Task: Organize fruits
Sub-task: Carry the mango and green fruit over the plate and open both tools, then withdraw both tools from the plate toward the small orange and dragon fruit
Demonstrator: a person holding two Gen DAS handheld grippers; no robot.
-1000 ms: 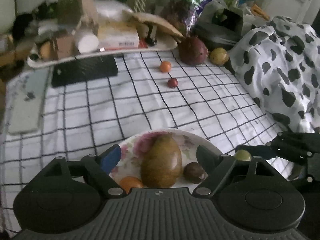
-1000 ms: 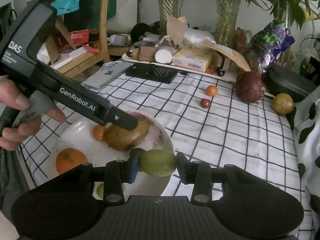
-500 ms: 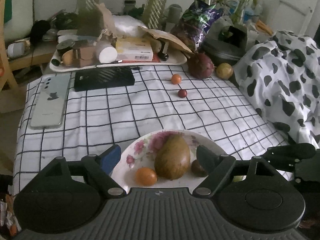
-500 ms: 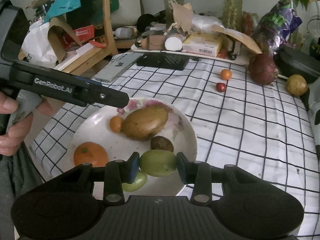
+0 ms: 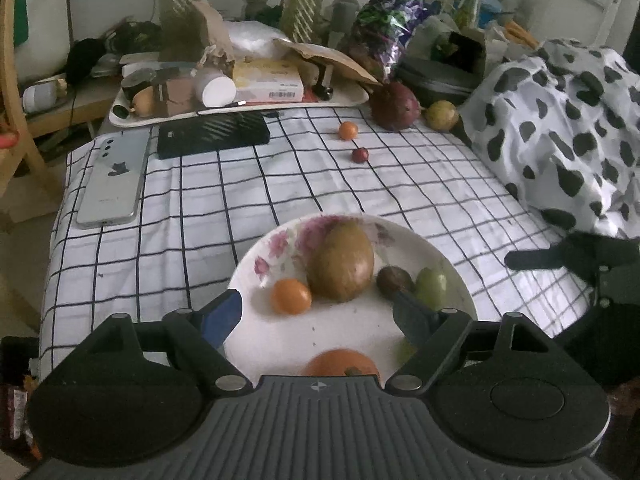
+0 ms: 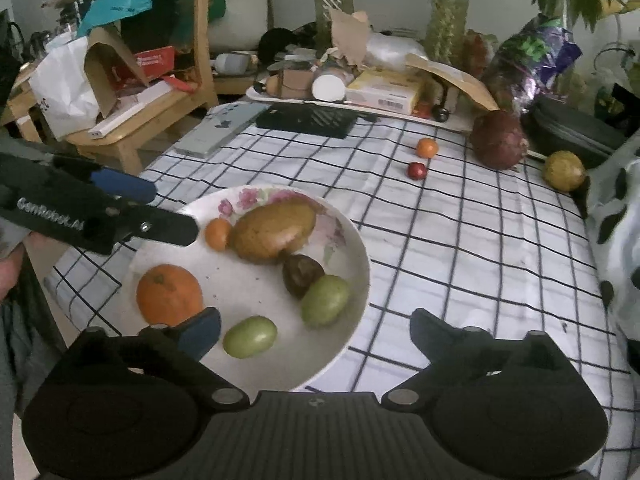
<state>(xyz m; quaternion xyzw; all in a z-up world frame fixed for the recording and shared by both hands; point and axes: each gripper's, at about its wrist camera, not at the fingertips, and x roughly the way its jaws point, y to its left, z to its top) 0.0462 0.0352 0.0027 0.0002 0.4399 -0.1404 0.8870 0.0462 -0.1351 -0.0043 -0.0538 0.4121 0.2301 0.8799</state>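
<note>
A flowered white plate (image 6: pixel 360 264) on the checked cloth holds a big brown fruit (image 6: pixel 274 232), a large orange (image 6: pixel 169 294), a small orange fruit (image 6: pixel 218 233), a dark fruit (image 6: pixel 302 274) and two green fruits (image 6: pixel 325 300) (image 6: pixel 250 337). My right gripper (image 6: pixel 314 326) hovers over the plate's near edge, its jaws opening wide; the green fruits lie loose below, untouched by the pads. My left gripper (image 5: pixel 314 310) stands open above the plate (image 5: pixel 248 264), holding nothing. Farther back lie a small orange fruit (image 5: pixel 348 130), a red one (image 5: pixel 360 155), a purple-red fruit (image 5: pixel 395 106) and a yellow one (image 5: pixel 441 115).
A phone (image 5: pixel 112 184) and a black case (image 5: pixel 212 135) lie at the cloth's far left. Behind them stands a cluttered tray (image 5: pixel 344 100). A cow-patterned blanket (image 5: pixel 560 120) borders the right side. A wooden stool (image 6: pixel 132 120) stands off to the left.
My right gripper has opened and the green fruit it held now lies on the plate by the dark fruit. My left gripper has drawn back, so more of the plate shows.
</note>
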